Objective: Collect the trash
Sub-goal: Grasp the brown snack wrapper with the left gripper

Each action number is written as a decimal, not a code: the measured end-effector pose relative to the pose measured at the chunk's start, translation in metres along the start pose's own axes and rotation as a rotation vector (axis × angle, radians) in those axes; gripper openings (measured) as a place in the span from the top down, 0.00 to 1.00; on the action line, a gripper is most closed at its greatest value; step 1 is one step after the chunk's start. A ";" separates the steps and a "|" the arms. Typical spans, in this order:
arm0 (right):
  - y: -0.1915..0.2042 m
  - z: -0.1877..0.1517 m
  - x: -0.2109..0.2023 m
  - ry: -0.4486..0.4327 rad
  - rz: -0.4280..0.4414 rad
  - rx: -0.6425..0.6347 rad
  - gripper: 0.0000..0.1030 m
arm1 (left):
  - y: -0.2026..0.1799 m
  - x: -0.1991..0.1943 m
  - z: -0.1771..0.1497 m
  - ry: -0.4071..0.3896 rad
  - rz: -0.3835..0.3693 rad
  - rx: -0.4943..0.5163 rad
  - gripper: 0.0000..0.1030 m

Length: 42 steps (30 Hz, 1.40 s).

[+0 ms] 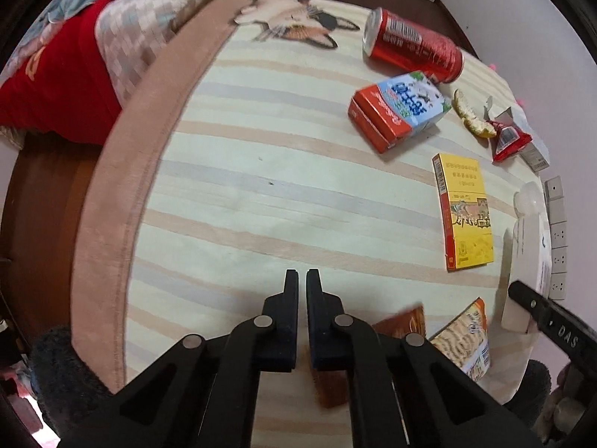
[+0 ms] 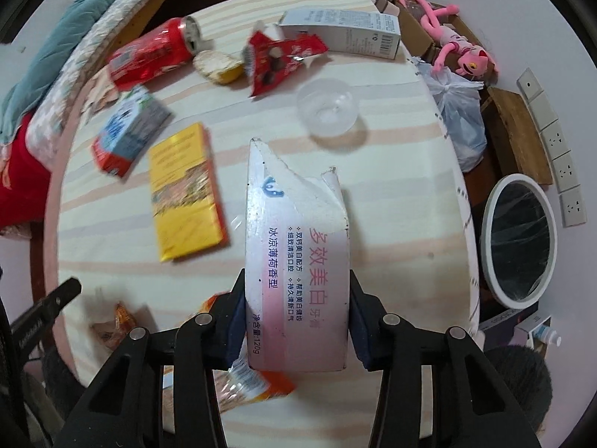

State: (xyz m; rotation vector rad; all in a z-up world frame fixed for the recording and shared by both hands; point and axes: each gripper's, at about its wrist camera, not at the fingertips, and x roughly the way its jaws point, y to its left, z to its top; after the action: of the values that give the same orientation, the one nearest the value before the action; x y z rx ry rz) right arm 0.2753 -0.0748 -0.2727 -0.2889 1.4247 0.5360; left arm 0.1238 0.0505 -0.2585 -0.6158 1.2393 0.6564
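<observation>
While the right tongs (image 2: 296,321) clamp a torn white toothpaste box (image 2: 294,254) between both pads, lifted over the striped worktop (image 2: 391,149), the left tongs (image 1: 302,280) hang nearly closed, thin gap between the pads, holding nothing.

Right wrist view, clock from the held box:
- yellow cigarette carton (image 2: 184,194) at 9, flat on the worktop
- blue-red milk carton (image 2: 127,134) at 10, on its side
- red soda can (image 2: 153,54) at 11, on its side, peel scrap (image 2: 220,65) just beside its mouth
- red snack wrapper (image 2: 278,61) at 12, grey-white box (image 2: 343,31) behind it
- clear plastic cup (image 2: 328,106) at 1
- white plastic bag (image 2: 460,112) at 2, off the worktop edge
- round white bin (image 2: 518,235), dark liner, at 3, on the floor
- orange snack packet (image 2: 253,384) under the tongs at 6, blurred

Left wrist view: can (image 1: 412,44), milk carton (image 1: 397,110), yellow carton (image 1: 464,212) run 1 to 3 along the right side; toothpaste box (image 1: 522,261) at the right edge in the other tongs.
</observation>
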 end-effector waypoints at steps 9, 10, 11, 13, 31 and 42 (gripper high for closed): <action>0.001 -0.031 -0.020 -0.037 0.021 -0.004 0.53 | 0.040 -0.016 -0.018 -0.049 -0.101 0.033 0.96; -0.002 -0.034 -0.019 -0.031 0.024 0.008 0.53 | 0.039 -0.004 -0.013 -0.032 -0.121 0.047 0.96; -0.008 -0.034 -0.017 -0.024 0.025 0.016 0.53 | 0.038 0.001 -0.016 -0.013 -0.135 0.065 0.95; -0.019 -0.037 -0.015 -0.015 0.026 0.028 0.53 | 0.038 0.009 -0.020 0.026 -0.140 0.078 0.95; -0.039 -0.050 -0.006 0.007 0.004 0.059 0.53 | -0.014 0.032 -0.058 0.037 -0.086 0.295 0.55; -0.026 -0.049 -0.027 -0.051 0.006 0.026 0.53 | 0.021 0.000 -0.047 -0.083 0.118 0.216 0.95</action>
State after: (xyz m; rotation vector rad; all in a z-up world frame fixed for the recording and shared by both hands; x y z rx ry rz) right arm 0.2450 -0.1264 -0.2561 -0.2489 1.3826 0.5264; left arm 0.0780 0.0306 -0.2699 -0.3350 1.2561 0.6291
